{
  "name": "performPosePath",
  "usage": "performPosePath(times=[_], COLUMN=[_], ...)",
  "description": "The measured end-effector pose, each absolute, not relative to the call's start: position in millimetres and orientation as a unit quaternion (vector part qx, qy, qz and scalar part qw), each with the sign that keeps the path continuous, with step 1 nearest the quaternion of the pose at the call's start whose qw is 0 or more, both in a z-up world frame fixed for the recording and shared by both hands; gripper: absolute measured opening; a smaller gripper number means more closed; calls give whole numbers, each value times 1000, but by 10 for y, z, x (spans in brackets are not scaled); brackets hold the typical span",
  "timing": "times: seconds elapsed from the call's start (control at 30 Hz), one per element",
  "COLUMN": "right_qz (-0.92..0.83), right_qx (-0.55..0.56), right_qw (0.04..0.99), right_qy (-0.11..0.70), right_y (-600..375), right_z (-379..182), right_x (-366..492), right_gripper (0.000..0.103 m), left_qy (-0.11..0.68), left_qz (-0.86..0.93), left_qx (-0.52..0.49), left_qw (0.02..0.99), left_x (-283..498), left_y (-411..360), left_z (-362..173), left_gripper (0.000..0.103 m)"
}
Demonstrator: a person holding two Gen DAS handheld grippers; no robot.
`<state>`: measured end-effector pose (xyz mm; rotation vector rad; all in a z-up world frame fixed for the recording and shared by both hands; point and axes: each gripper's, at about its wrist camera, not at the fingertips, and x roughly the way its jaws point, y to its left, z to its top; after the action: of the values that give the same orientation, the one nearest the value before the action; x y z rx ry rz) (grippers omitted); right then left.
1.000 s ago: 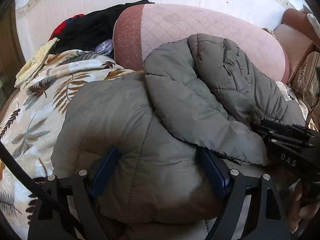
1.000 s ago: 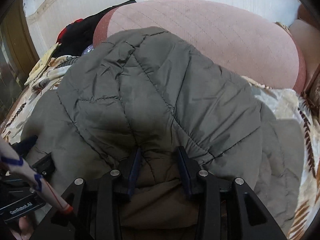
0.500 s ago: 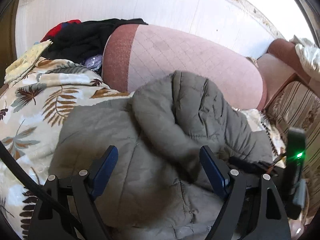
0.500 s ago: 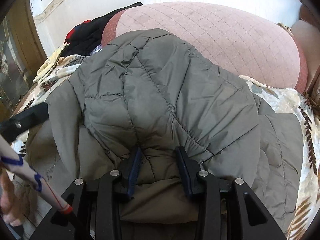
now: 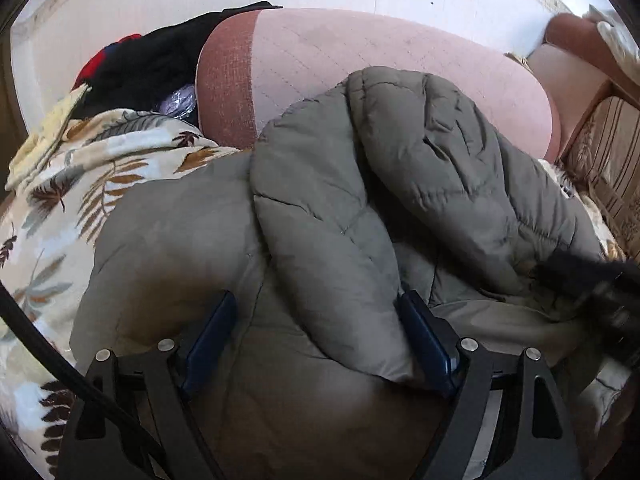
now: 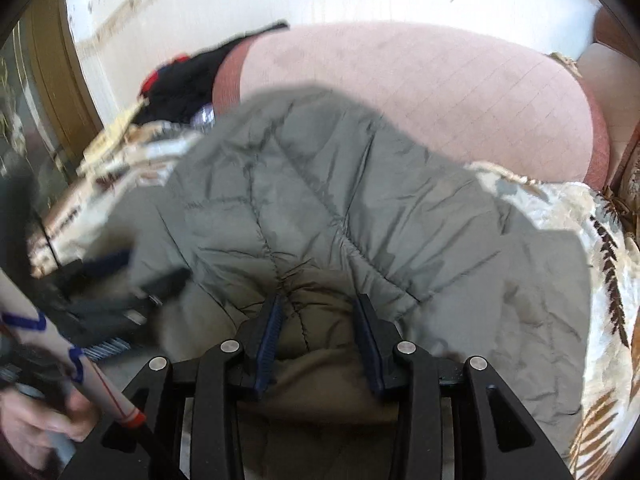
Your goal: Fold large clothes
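1. Pink sofa back point(image 5: 400, 64) is filling the far side of both views, with a leaf-print blanket point(image 5: 60, 208) covering the seat and a pile of dark clothes point(image 5: 160, 60) sitting at the left end.
2. Grey padded jacket point(image 5: 320, 220) is lying on the blanket in front of the sofa back, bunched, with one quilted panel folded over the body.
3. Right gripper point(image 6: 318, 320) is pinching a gathered ridge of jacket point(image 6: 340, 200) between its blue pads, jaws partly closed and pressing on the cloth.
4. Left gripper point(image 5: 316, 336) is standing wide, pads on either side of a thick fold. I am not seeing the pads squeeze the fabric, so I am reading it as not gripping.
5. Step in hand, as I am judging it: carrying a panel or sleeve across the body to make a fold, right side doing the holding.
6. Next move is calling for the left jaws to close on the thick fold or press it flat while the right lays its ridge down.
7. Padding is looking springy; I am expecting it to puff open unless pressed.
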<state>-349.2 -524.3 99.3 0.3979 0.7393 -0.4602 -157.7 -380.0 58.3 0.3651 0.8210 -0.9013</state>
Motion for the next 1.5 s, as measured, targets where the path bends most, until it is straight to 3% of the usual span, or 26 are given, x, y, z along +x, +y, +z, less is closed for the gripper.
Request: performPosePath(times=[0.27, 0.5, 0.53, 0.67, 0.93, 1.2, 1.4, 1.5], right_qz=[-257, -254, -257, -244, -232, -246, -239, -242], right_qx=[172, 182, 180, 195, 213, 222, 230, 237], right_qw=[863, 875, 873, 830, 869, 859, 853, 851], right_qy=[400, 369, 373, 463, 383, 390, 402, 402], right_y=[-5367, -5128, -5055, -4815, -4085, -3377, -3246, -3240], right_z=[613, 1092, 1095, 757, 1311, 889, 699, 575], right_x=[-3476, -3766, -3819, -3916, -5000, -5747, -5874, -5866], right_gripper=[41, 41, 44, 48, 51, 51, 53, 57], left_qy=[365, 349, 348, 369, 371, 361, 401, 389], left_qz=[-411, -426, -431, -421, -433, -370, -343, -336], left_qx=[185, 178, 186, 230, 175, 169, 187, 216], left_qw=[814, 815, 812, 796, 803, 839, 829, 830], left_x=[-1624, -1896, -1983, -2287, -2903, -3280, -3304, -3334], left_y=[-3835, -3569, -3541, -3370, -2183, -1159, -982, -1035], left_z=[490, 722, 745, 665, 888, 831, 526, 393], left_gripper=[86, 86, 86, 86, 86, 86, 86, 90])
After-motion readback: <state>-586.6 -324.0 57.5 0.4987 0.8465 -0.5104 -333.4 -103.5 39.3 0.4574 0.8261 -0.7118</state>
